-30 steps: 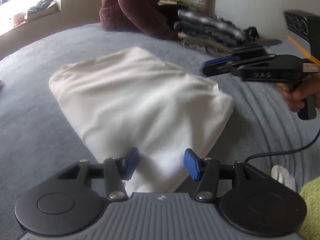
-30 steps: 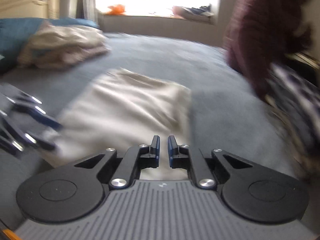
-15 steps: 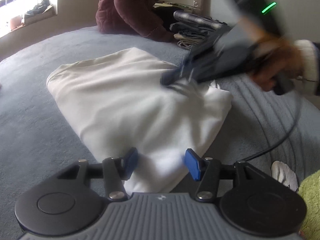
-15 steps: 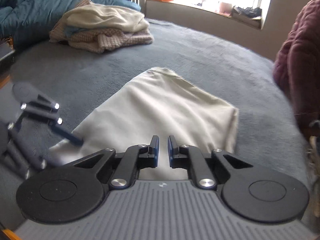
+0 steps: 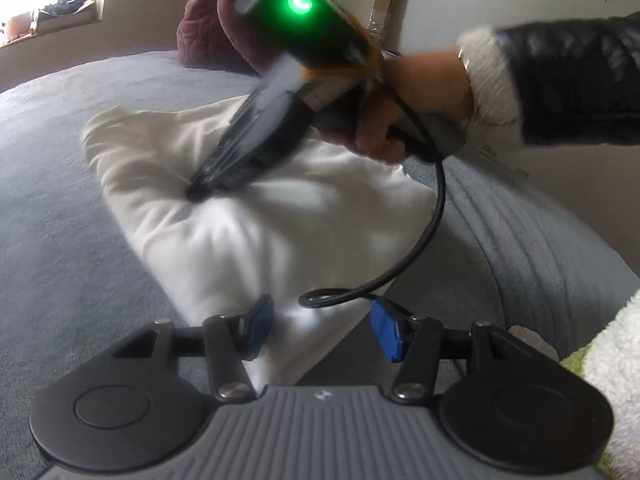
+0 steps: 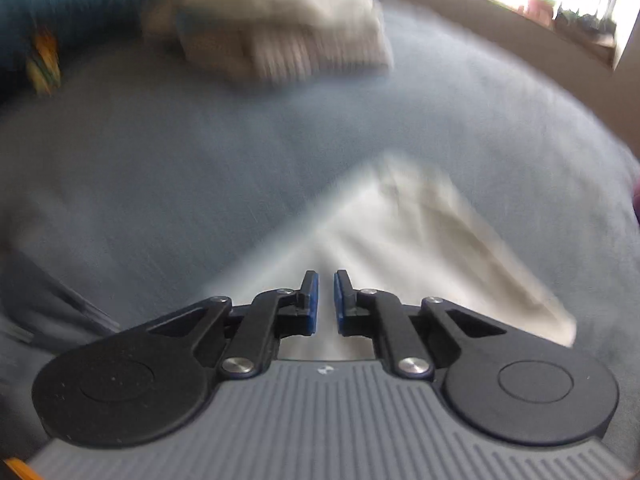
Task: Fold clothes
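Note:
A folded white garment (image 5: 256, 216) lies on the grey-blue bed cover (image 5: 52, 208). My left gripper (image 5: 322, 326) is open, its blue pads either side of the garment's near corner. My right gripper (image 5: 200, 194) reaches in from the upper right, held by a hand, and its tips press down into the middle of the garment, making a dent. In the right wrist view the garment (image 6: 420, 240) is blurred and the right gripper (image 6: 323, 300) is shut with only a thin gap, nothing seen between the pads.
The right gripper's black cable (image 5: 416, 240) loops over the garment near my left fingers. A person in a maroon jacket (image 5: 216, 28) sits at the far edge. A pile of clothes (image 6: 288, 32) lies further along the bed. A green-white fleece (image 5: 608, 368) is at right.
The right gripper has swung from beside the garment to over it and now presses into its middle. The left gripper has stayed open at the near corner.

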A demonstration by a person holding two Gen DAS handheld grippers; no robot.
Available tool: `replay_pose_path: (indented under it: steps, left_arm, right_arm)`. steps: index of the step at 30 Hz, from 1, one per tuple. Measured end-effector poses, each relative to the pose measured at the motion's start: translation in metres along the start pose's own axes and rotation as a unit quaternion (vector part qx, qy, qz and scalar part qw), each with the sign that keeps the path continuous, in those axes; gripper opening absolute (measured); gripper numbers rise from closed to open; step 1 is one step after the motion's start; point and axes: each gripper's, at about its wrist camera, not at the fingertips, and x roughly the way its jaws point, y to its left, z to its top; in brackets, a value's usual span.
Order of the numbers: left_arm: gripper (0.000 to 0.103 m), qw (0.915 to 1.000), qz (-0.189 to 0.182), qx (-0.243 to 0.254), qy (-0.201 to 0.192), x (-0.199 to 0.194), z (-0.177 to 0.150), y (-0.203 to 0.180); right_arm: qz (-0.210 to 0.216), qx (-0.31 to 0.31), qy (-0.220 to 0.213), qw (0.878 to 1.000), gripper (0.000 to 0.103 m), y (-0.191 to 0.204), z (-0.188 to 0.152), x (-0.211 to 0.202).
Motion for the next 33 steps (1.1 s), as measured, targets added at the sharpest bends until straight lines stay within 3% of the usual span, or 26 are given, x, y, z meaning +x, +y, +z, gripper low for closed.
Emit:
replay_pose_path:
  steps: [4, 8, 9, 11, 13, 15, 19, 21, 28, 33]
  left_arm:
    - [0.055, 0.9998, -0.015, -0.010, 0.002, -0.001, -0.004, 0.004]
    - [0.056, 0.9996, -0.023, -0.017, 0.003, 0.000, -0.005, 0.005]
    - [0.056, 0.9995, -0.025, -0.019, 0.003, 0.001, -0.006, 0.005]
    - [0.057, 0.9996, -0.023, -0.017, 0.003, 0.002, -0.006, 0.005]
    - [0.057, 0.9996, -0.024, -0.018, 0.004, 0.001, -0.006, 0.005]
    - [0.057, 0.9993, -0.030, -0.024, 0.001, -0.003, -0.003, 0.008]
    - [0.057, 0.9984, -0.043, -0.036, -0.005, -0.011, 0.002, 0.015]
    - [0.057, 0.9979, -0.049, -0.042, -0.008, -0.015, 0.005, 0.018]
    - [0.057, 0.9953, -0.071, -0.064, -0.019, -0.030, 0.015, 0.030]
    - [0.057, 0.9995, -0.022, -0.016, 0.016, -0.027, 0.044, 0.028]
  right_arm:
    - [-0.002, 0.026, -0.015, 1.000, 0.008, -0.007, 0.014, -0.022]
    - [0.026, 0.026, -0.081, 0.996, 0.007, -0.007, 0.051, -0.029]
    - [0.030, 0.027, -0.084, 0.996, 0.007, -0.007, 0.057, -0.021]
    - [0.015, 0.028, -0.051, 0.998, 0.006, -0.011, 0.057, 0.016]
    - [0.013, 0.076, -0.040, 0.996, 0.004, -0.028, 0.049, 0.041]
    - [0.019, 0.127, -0.045, 0.991, 0.003, -0.039, 0.051, 0.035]
    - [0.009, 0.126, -0.071, 0.989, 0.004, -0.039, 0.053, 0.018]
    - [-0.017, 0.146, -0.075, 0.986, 0.004, -0.051, 0.042, 0.010]
    - [-0.027, 0.254, -0.148, 0.955, 0.006, -0.084, -0.036, -0.092]
    - [-0.006, 0.294, -0.162, 0.942, 0.007, -0.065, -0.095, -0.137]
